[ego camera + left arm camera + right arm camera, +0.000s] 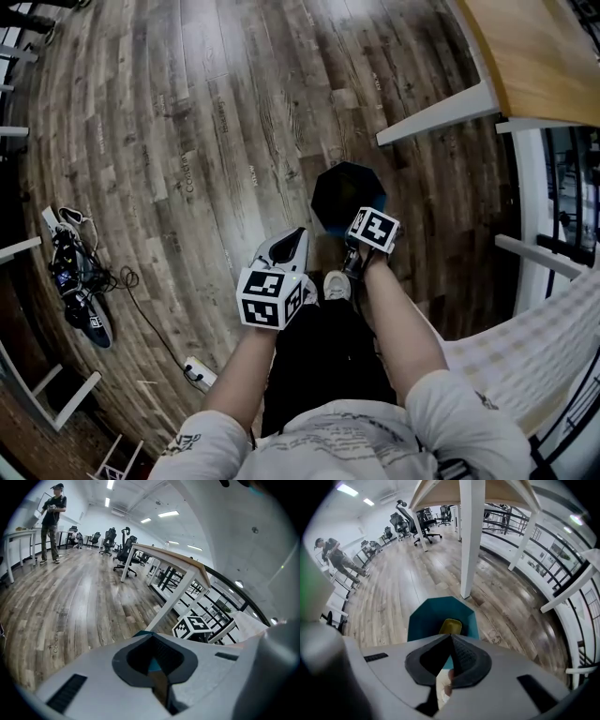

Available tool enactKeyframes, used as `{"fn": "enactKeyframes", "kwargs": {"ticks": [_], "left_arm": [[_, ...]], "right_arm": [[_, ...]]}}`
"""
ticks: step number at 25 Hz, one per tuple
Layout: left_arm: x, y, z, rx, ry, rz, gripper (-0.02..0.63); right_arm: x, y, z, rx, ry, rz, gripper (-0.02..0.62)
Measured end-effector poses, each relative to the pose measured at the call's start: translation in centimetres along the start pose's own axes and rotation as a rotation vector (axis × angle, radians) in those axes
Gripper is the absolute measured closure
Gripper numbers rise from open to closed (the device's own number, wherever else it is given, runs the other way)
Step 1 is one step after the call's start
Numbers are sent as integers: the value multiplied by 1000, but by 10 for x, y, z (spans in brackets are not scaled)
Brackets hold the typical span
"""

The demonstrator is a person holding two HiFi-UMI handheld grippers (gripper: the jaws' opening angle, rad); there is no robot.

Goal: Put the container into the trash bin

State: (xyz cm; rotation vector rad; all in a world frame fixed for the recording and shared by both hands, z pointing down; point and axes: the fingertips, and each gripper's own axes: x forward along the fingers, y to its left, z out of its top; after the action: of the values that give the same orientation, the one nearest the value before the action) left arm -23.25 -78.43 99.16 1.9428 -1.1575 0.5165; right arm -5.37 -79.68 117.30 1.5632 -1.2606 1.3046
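While all fingers (pixel 469 663) are closed, only right gripper view shows container (pixel 450 626) in trash bin (pixel 426 617).

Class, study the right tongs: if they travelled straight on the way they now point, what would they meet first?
Aimed steeply down, the right tongs would likely enter the teal trash bin and meet the yellow-green container inside it first; depth is unclear.

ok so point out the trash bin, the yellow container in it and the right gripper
trash bin (pixel 423 620), right gripper view, on its teal inner wall
yellow container (pixel 450 626), right gripper view, on its middle, inside the bin
right gripper (pixel 451 638), right gripper view, where its closed jaw tips meet
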Motion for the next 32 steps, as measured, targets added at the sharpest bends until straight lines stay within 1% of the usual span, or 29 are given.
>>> {"fn": "enactKeyframes", "kwargs": {"ticks": [2, 5, 8, 11, 14, 18, 21, 23, 26, 30, 32], "left_arm": [[-11, -9, 15, 3, -8, -7, 601], [-34, -29, 48, 16, -37, -21, 601], [-63, -52, 84, 35, -73, -30, 601], [-97, -77, 115, 53, -99, -38, 601], [-133, -103, 143, 65, -122, -44, 601], [-176, -135, 179, 77, -170, -45, 601], [-204, -158, 204, 88, -211, -42, 601], [-223, -174, 219, 98, -235, -39, 601], [-250, -200, 244, 138, -280, -36, 601], [-288, -238, 289, 203, -372, -50, 601], [-311, -258, 305, 222, -411, -67, 601]], "right_arm": [[-23, 7, 6, -11, -25, 29, 594], [-71, 20, 20, -23, -67, 76, 594], [-128, 31, 38, -64, -143, 108, 594], [-195, 39, 57, -124, -232, 123, 594], [-264, 50, 76, -169, -330, 149, 594], [-360, 65, 106, -199, -476, 206, 594], [-433, 69, 123, -223, -592, 247, 594], [-479, 70, 130, -258, -670, 262, 594], [-547, 67, 140, -293, -786, 290, 594], [-632, 64, 162, -283, -924, 335, 594], [-672, 62, 165, -281, -988, 352, 594]]}}
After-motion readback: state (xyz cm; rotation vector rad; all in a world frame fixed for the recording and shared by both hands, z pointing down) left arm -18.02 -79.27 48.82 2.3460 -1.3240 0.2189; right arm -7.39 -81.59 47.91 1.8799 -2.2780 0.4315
